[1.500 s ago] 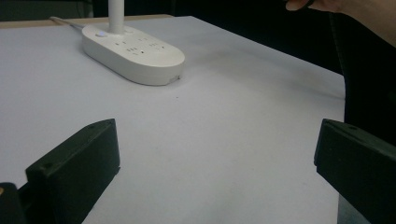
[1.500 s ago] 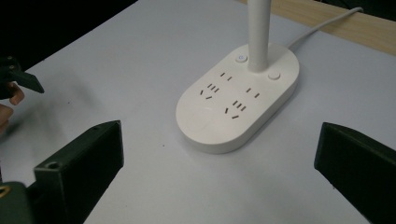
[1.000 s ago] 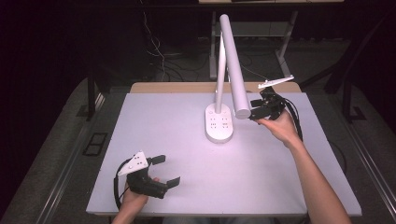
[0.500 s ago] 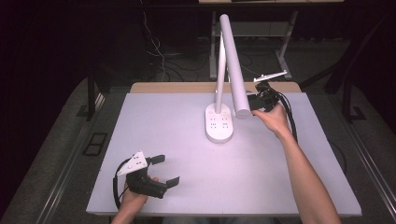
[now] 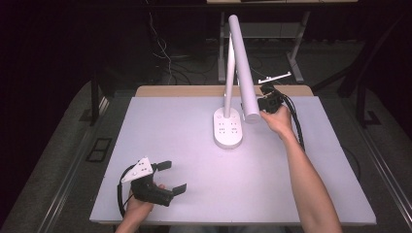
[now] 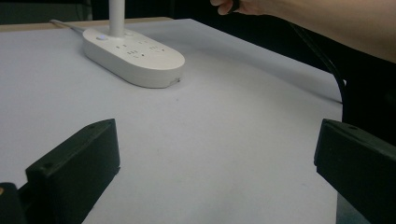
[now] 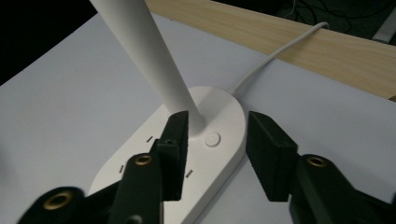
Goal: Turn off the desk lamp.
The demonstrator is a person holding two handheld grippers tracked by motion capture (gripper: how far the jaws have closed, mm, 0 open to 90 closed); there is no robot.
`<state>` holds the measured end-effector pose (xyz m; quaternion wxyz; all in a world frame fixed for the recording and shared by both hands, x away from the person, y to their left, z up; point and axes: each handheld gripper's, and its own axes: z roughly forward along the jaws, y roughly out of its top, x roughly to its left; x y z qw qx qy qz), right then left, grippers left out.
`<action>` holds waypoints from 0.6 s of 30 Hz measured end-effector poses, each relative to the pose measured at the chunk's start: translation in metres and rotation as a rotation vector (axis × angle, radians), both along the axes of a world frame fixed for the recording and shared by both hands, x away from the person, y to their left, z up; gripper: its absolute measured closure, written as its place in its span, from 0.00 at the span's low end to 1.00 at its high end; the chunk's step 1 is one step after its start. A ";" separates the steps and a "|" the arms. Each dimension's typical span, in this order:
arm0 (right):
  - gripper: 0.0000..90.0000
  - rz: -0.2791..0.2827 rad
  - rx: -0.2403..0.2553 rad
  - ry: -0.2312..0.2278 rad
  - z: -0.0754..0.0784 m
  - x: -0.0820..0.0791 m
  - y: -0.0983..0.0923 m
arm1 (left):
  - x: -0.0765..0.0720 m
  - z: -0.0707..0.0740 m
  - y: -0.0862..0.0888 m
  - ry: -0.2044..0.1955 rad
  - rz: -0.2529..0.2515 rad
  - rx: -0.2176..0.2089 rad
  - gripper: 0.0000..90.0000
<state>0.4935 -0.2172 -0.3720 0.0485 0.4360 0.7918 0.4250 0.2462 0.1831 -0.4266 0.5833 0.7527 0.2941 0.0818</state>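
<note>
High view: white table point(image 5: 170, 126) amid dark room; both tongs gape, gripping nothing.

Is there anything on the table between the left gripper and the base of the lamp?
No. In the left gripper view, bare white table stretches from the open left gripper to the lamp base.

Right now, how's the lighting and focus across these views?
High view: the table is evenly lit and the surroundings are dark. Left gripper view: the near jaws are soft and the lamp base is fairly sharp. Right gripper view: its jaws blur at the bottom edge.
</note>
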 end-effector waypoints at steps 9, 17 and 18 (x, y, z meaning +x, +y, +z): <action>1.00 0.004 0.041 0.026 -0.013 0.009 0.006 | 0.000 0.000 0.001 0.000 0.003 -0.003 0.00; 1.00 -0.023 0.031 0.069 -0.030 0.017 0.013 | 0.000 0.000 0.000 0.001 -0.002 -0.005 0.00; 1.00 -0.022 0.032 0.071 -0.032 0.018 0.014 | 0.000 0.000 0.001 0.001 -0.001 -0.007 0.00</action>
